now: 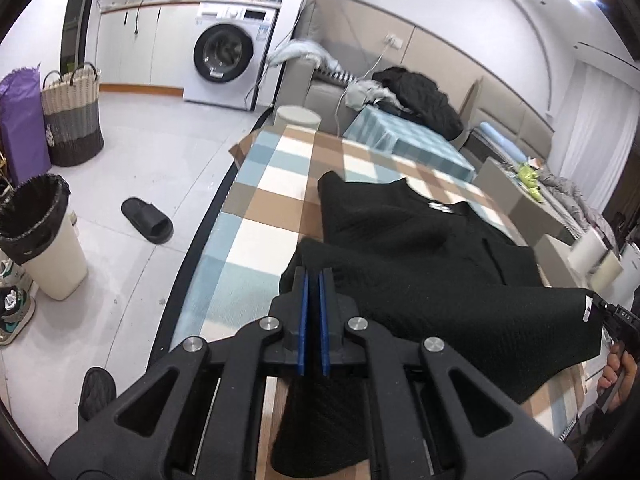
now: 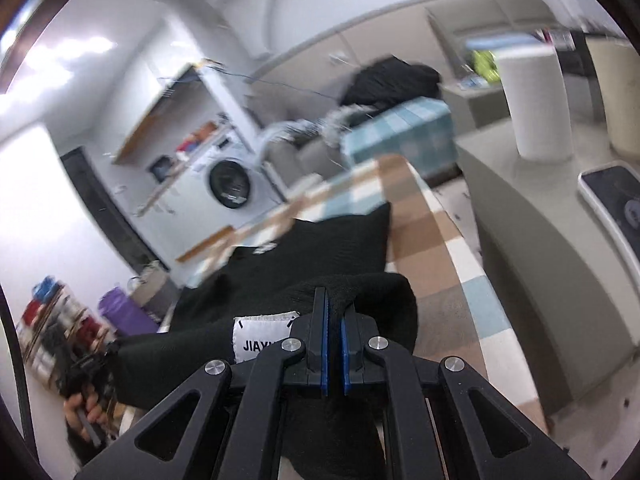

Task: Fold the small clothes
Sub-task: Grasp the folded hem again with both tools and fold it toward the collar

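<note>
Left wrist view: my left gripper (image 1: 314, 280) has its blue pads pressed nearly together on the near hem of the black top (image 1: 420, 256), pinching the cloth, with a fold hanging down between the arms toward six o'clock. From there the top runs up toward one o'clock, lifted at the near edge and lying flat farther out on the checked tablecloth (image 1: 264, 216), its collar tag at about one o'clock. At three o'clock the other corner of the hem, with a small white label, is held by my right gripper (image 1: 612, 316), only partly visible at the frame edge. On the floor at nine o'clock lie a black slipper (image 1: 147, 221) and a lined bin (image 1: 40, 232); a washing machine (image 1: 228, 60) stands at eleven o'clock.

Right wrist view, blurred: my right gripper (image 2: 334, 312) clamps the bunched hem beside a white label (image 2: 262, 336). The top (image 2: 320, 248) stretches toward twelve o'clock over the tablecloth (image 2: 436, 248). A paper roll (image 2: 532, 104) stands at two o'clock, a phone (image 2: 616, 196) at three.
</note>
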